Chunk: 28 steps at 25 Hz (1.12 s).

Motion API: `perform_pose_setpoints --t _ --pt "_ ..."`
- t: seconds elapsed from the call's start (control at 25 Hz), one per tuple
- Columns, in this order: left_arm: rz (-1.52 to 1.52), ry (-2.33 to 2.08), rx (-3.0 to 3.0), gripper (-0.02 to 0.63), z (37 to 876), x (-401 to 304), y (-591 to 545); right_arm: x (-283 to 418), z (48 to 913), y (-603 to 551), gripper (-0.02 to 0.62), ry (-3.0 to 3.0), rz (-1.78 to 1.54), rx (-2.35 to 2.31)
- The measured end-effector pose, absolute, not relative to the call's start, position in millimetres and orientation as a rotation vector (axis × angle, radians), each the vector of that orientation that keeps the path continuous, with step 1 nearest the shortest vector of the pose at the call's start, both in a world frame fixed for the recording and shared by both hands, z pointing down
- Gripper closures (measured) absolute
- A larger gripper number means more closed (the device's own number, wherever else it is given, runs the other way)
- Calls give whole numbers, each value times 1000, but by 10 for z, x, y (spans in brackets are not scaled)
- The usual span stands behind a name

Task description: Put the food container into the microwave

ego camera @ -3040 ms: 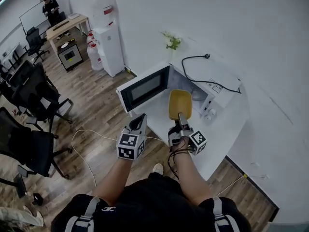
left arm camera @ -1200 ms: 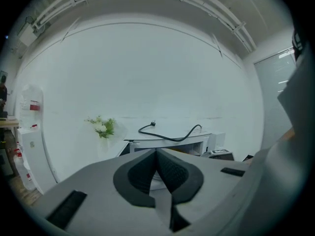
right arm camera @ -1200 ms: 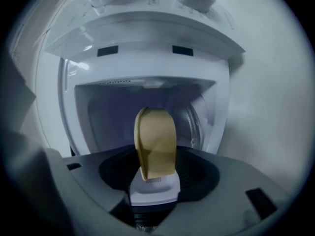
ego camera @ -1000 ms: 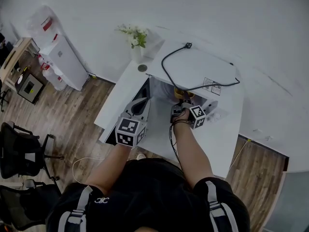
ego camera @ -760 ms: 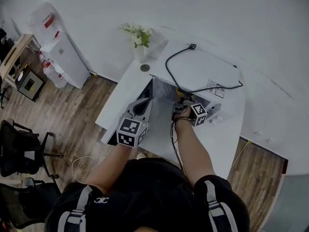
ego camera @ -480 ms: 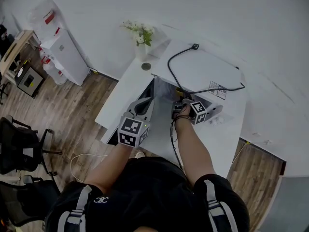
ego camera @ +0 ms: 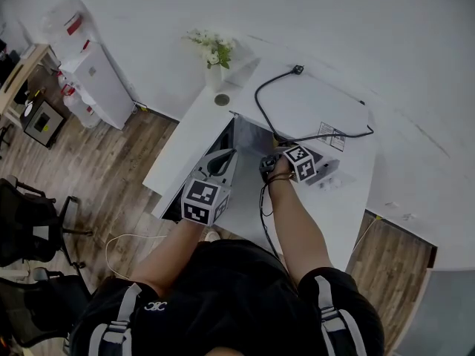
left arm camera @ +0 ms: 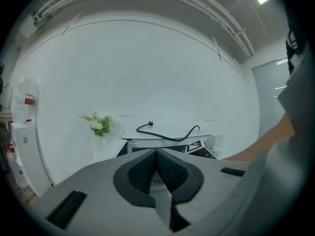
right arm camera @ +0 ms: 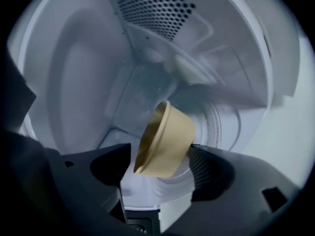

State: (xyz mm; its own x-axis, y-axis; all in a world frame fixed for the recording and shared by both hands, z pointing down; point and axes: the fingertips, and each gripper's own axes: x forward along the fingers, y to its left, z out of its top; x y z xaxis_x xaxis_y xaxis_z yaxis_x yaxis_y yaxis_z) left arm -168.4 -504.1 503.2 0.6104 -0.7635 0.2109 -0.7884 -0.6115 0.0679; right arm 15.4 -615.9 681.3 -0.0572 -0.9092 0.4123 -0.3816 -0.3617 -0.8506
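Note:
The yellow food container [right arm camera: 166, 137] sits tilted inside the microwave cavity [right arm camera: 88, 82], over the glass turntable [right arm camera: 221, 122]. My right gripper [right arm camera: 158, 155] is open around it. The right pad [right arm camera: 206, 173] touches the container's side, and the left pad [right arm camera: 110, 165] stands apart from its rim. In the head view the right gripper [ego camera: 276, 154] reaches into the mouth of the white microwave [ego camera: 308, 110], and the container is hidden there. My left gripper [ego camera: 221, 158] hangs by the open microwave door [ego camera: 189, 143]; it is shut on nothing [left arm camera: 157, 156].
A black power cord [ego camera: 261, 95] lies coiled on the microwave's top. A vase of flowers [ego camera: 213, 50] stands at the back left of the white table [ego camera: 349, 206]. A water dispenser [ego camera: 89, 69] and office chairs [ego camera: 30, 221] stand on the wooden floor to the left.
Three seconds ago the right gripper held the container in front of the open microwave. It has since carried the container inside, and the container no longer shows in the head view. The left gripper has barely moved.

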Motion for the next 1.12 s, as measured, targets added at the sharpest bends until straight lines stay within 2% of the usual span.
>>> perform_pose_setpoints --t 0.08,0.16,0.28,0.4,0.48,0.52,0.68,0.72,0.76,1.12 --pt "239 -1295 2682 604 5025 -1667 -5023 124 6789 -6140 200 1489 -1390 -1824" --pt "237 -1288 2684 604 5024 -1652 -5015 77 6750 -6150 120 1587 -1355 -1863" --pt "235 -1277 2688 604 5032 -1617 -5006 10 6723 -6161 37 1704 -1320 -1879" --pt "234 -1263 2695 604 5037 -1574 -5000 -46 6793 -6110 18 1911 -1262 -1998" --pt "235 -1257 2696 604 5048 -1556 -5006 -79 6852 -6047 64 2057 -1214 -2098" --pt "235 -1255 2695 604 5054 -1551 -5011 -89 6876 -6013 126 2125 -1185 -2154" --pt "235 -1244 2693 604 5074 -1526 -5022 -92 6869 -5924 522 2329 -1007 -2366" --pt "233 -1242 2694 604 5075 -1518 -5021 -103 6840 -5914 576 2358 -967 -2376" --pt "232 -1239 2694 604 5074 -1511 -5020 -125 6809 -5909 595 2383 -934 -2366" --pt "215 -1218 2695 604 5070 -1452 -5038 -286 6240 -5649 597 2529 -552 -2224"
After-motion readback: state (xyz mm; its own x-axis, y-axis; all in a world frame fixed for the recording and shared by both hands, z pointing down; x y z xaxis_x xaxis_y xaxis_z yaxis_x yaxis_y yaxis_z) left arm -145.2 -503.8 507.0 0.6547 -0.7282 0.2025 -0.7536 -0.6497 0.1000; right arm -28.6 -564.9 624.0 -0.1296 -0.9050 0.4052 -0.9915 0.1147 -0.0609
